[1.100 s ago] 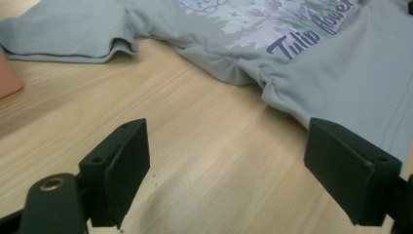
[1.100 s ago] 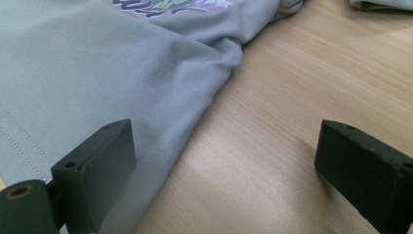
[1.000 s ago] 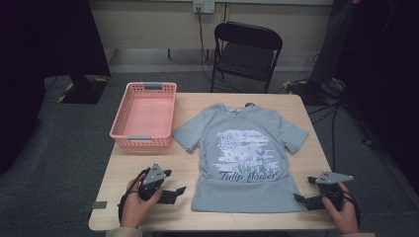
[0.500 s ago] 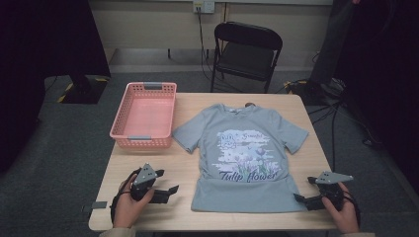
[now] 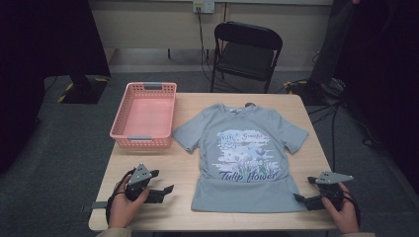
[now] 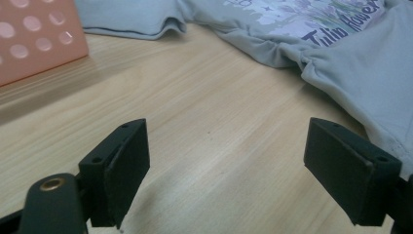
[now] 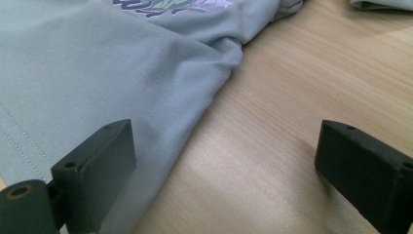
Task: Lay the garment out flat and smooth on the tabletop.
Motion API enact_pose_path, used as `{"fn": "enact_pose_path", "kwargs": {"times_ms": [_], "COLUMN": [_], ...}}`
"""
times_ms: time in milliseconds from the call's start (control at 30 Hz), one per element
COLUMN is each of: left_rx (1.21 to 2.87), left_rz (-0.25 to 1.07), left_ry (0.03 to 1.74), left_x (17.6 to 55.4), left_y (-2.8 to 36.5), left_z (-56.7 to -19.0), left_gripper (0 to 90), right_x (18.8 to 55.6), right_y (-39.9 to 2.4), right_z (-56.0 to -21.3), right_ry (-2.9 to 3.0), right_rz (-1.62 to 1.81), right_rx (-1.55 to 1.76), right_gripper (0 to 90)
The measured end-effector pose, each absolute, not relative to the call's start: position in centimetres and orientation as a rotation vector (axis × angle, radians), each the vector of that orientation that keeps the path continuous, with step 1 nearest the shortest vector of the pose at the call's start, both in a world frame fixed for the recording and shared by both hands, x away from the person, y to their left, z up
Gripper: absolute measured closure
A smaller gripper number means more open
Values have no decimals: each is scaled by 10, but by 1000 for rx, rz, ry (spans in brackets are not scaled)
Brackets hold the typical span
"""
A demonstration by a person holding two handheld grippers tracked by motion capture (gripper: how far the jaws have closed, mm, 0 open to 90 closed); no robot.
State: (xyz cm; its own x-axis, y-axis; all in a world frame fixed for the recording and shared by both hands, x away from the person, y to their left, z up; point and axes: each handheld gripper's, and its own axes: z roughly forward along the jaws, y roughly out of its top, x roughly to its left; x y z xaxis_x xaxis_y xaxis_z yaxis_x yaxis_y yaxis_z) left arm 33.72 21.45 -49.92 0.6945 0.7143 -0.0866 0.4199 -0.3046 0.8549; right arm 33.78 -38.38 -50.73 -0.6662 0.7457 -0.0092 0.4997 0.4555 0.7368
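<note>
In the middle of the table (image 5: 188, 170) lies a grey T-shirt (image 5: 244, 153), spread flat with its picture side up. A pink basket (image 5: 144, 114) sits at the upper left of the high view, just beside 1 sleeve. The left gripper (image 5: 157, 190) rests at the lower left, near the shirt's bottom edge, with its jaws wide apart and nothing between them. The right gripper (image 5: 302, 200) sits at the lower right, also wide open, with 1 jaw right by the hem. I think this is the reach step. Next, each gripper must slide to a bottom corner and pinch the cloth. The person's arms are cut off at the bottom.
</note>
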Motion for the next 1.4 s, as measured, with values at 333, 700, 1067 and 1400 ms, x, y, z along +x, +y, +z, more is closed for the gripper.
{"fn": "enact_pose_path", "kwargs": {"times_ms": [333,700,1067,1400], "left_rx": [1967,1973,1993,2005], "left_rz": [402,399,408,434], "left_ry": [896,917,950,917], "left_x": [337,337,338,338], "left_y": [222,226,228,229], "left_z": [-504,-509,-513,-516], "left_gripper": [172,172,173,162], "right_x": [338,338,338,338], "right_y": [-384,-384,-384,-384], "right_z": [-507,-507,-507,-507], "right_ry": [2379,2379,2379,2379], "right_rz": [1040,1039,1038,1038], "right_rx": [1059,1059,1059,1059], "right_gripper": [67,67,67,68]}}
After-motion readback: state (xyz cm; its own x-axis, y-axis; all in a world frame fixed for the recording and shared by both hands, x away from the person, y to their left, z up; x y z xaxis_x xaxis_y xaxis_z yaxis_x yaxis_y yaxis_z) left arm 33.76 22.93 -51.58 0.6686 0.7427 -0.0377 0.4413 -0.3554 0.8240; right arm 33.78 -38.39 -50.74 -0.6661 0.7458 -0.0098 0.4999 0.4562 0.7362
